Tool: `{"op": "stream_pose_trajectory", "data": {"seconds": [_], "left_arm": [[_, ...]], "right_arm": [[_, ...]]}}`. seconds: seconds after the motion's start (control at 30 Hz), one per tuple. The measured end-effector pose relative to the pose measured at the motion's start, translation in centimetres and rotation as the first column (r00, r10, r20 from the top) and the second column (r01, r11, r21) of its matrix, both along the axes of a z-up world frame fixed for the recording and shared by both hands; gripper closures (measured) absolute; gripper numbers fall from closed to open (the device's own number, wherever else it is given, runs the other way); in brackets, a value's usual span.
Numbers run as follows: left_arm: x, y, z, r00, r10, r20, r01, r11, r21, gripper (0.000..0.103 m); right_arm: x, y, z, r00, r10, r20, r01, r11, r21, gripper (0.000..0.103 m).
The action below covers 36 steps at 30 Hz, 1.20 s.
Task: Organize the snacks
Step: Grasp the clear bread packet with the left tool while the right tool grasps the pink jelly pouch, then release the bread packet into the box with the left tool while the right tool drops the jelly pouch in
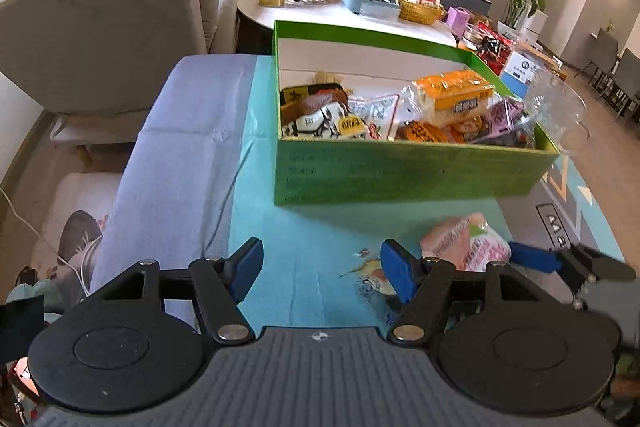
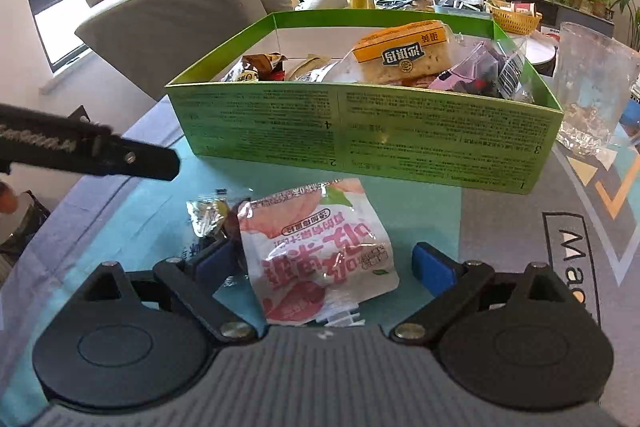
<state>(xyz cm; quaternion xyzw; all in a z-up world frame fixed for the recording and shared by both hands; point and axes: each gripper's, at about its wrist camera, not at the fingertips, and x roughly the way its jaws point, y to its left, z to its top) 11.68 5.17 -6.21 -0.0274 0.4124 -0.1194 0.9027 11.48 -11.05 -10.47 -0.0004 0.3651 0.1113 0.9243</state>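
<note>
R claw point(image 2: 334, 265): jaws spread, pink snack pouch point(image 2: 320, 255) lying loose btwn them on teal cloth point(image 2: 420, 211), small clear-wrapped candy point(image 2: 208, 213) just L of pouch, green snack box point(image 2: 360, 143) ahead; L claw point(image 1: 322, 275): spread, nothing gripped, same box point(image 1: 400, 171) ahead-right.

A box point(image 2: 360, 135) of snacks point(image 2: 404, 55) sat on the bench point(image 2: 420, 211); a pouch point(image 2: 316, 251) lay near it, a candy point(image 2: 206, 215) to the pouch's left, a glass point(image 2: 592, 87) right of the box.
</note>
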Motion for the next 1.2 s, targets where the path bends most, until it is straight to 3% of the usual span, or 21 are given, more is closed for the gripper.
{"op": "stream_pose_trajectory", "data": {"seconds": [0.33,0.6,0.8,1.0,1.2], "left_arm": [[-1.3,-2.6,-0.7,0.997,-0.064,-0.052,0.064,0.998,-0.004,0.041],[0.2,-4.4,-2.3,0.987,0.015,-0.158,-0.021,0.999,-0.035,0.041],[0.3,-6.4,-2.9,0.996,0.016,-0.087,-0.009,0.997,0.083,0.040],[-0.6,-4.9,-2.3,0.996,-0.048,-0.073,0.048,0.999,-0.007,0.062],[-1.8,-4.5,0.5,0.997,-0.070,0.014,0.071,0.997,-0.021,0.062]], "right_arm": [[-1.9,-2.5,0.2,0.996,-0.089,0.022,0.089,0.996,0.000,0.043],[-3.0,-4.5,0.2,0.985,-0.172,0.007,0.172,0.985,0.016,0.043],[-3.3,-4.7,0.2,0.984,-0.181,0.011,0.180,0.983,0.018,0.043],[-4.1,-4.8,0.5,0.981,-0.192,0.011,0.192,0.981,0.022,0.043],[-4.5,-4.8,1.8,0.978,-0.203,0.053,0.201,0.979,0.032,0.043]]}}
